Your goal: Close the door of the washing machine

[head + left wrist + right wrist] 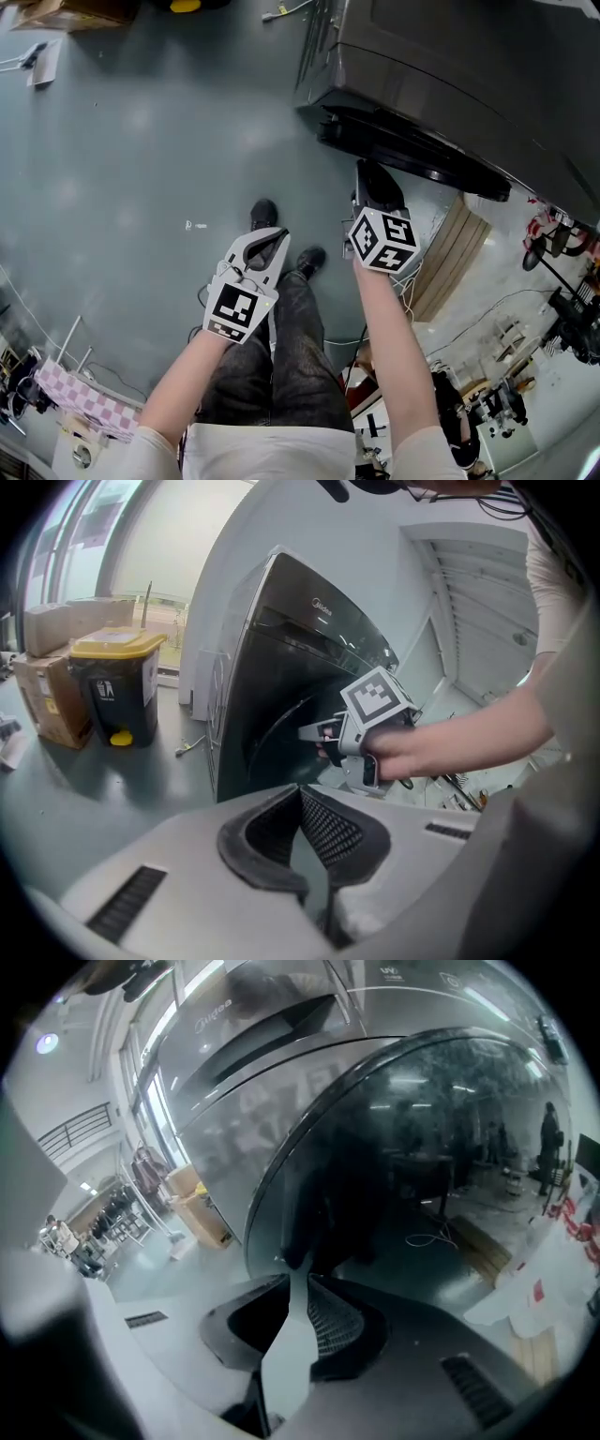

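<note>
2 tongs, unequal reach: the right tongs stand a slit apart, empty, tips at the rim of the dark glass round door, ajar from the dark grey washing machine. The left tongs, pressed together, hang well back; the push looks like the right's.

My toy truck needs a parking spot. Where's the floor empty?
Bare grey floor lies wide between the cardboard box, the washing machine and the person's shoes. It's crowded right of the wooden board: cables and tools.
</note>
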{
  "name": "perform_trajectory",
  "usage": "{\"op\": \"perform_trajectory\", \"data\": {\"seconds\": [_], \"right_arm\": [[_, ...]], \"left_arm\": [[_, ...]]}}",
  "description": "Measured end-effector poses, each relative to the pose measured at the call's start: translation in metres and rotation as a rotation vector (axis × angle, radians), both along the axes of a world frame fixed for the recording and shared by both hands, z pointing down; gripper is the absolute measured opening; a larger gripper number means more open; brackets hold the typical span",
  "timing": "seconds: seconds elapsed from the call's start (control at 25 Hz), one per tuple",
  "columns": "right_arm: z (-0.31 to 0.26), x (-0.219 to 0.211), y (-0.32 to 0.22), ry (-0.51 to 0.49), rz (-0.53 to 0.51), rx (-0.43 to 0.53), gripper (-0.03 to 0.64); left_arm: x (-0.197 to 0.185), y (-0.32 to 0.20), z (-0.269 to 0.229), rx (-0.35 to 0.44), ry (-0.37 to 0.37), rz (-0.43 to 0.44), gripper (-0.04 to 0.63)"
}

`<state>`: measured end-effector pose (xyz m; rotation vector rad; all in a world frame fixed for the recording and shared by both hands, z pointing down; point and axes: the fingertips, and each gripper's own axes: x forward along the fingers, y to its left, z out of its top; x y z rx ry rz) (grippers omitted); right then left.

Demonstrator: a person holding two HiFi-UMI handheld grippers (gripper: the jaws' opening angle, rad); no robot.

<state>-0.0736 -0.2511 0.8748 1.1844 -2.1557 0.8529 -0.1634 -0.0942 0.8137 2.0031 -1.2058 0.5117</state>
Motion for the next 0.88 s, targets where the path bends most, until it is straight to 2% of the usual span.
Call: {"op": "perform_trajectory", "data": {"seconds": [0.4,0.88], "right_arm": [[0.003,0.006,-0.010,0.009,0.077,-0.045,0.041],[0.011,0.002,-0.010,0.035,0.037,-0.015,0.029]], "left_arm": [[0.002,-0.003,0.005,-0.015,0.000,0.010,0.008],[-0.004,0.008,0.009,-0.027,0.000,0.002,0.008]]}}
